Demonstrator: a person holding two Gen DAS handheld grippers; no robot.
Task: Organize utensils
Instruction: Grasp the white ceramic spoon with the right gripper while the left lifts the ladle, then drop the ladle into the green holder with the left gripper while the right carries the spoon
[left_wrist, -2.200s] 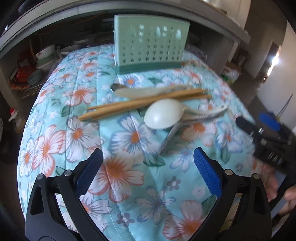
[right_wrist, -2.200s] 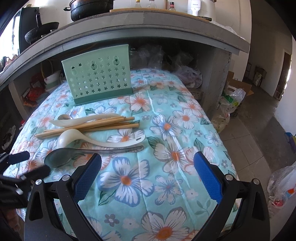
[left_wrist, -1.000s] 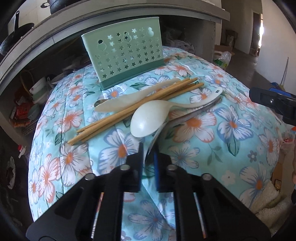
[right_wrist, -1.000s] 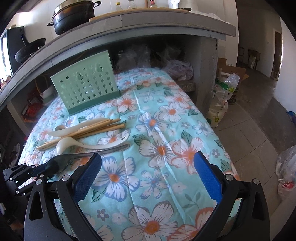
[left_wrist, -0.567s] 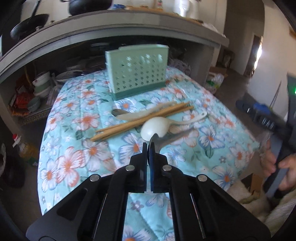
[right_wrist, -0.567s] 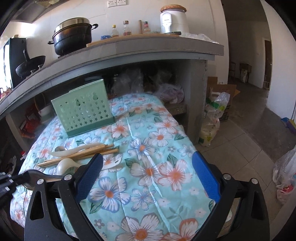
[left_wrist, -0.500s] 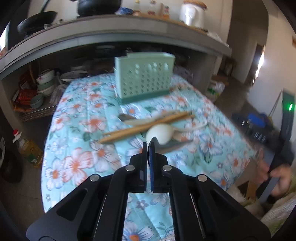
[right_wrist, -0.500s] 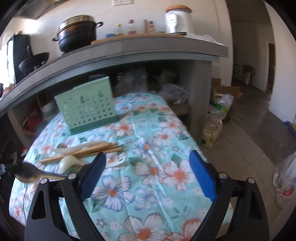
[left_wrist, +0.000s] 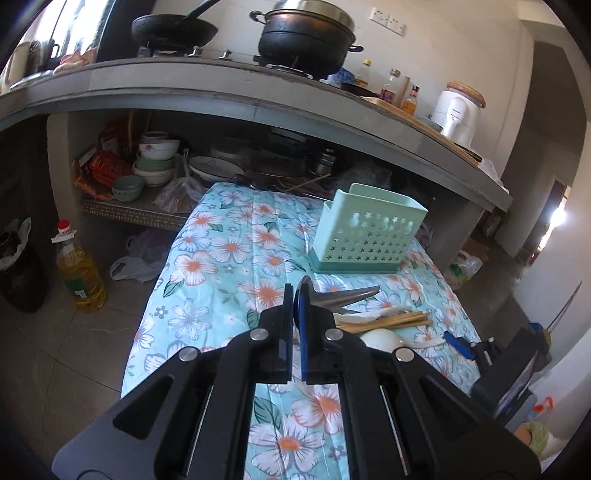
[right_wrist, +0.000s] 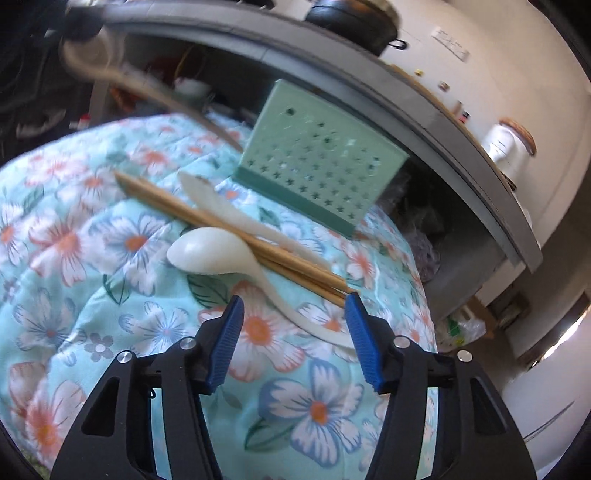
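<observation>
The left hand-held gripper (left_wrist: 294, 299) pinches a dull metal spoon (left_wrist: 334, 295) above the floral table (left_wrist: 221, 258); the right hand-held gripper (right_wrist: 293, 319), closing, straddles a white spoon's (right_wrist: 221, 254) handle at twelve o'clock, not yet touching.

Flat surface covered by a light blue quilt (right_wrist: 74, 295) printed with white and orange flowers. Green perforated utensil holder (left_wrist: 365, 232) stood upright at the far end, touching the cloth. Nearer, a bundle of wooden chopsticks (right_wrist: 221, 229) lay diagonally on the cloth. Slim pale spoon (right_wrist: 236, 210) lay along the bundle on the holder side, touching it. White ladle-shaped spoon (right_wrist: 210, 251) lay bowl-down on the near side, bowl against the chopsticks, handle trailing toward the cloth's right edge. Cloth otherwise creased, hanging over the left side above a tiled floor (left_wrist: 55, 350).
</observation>
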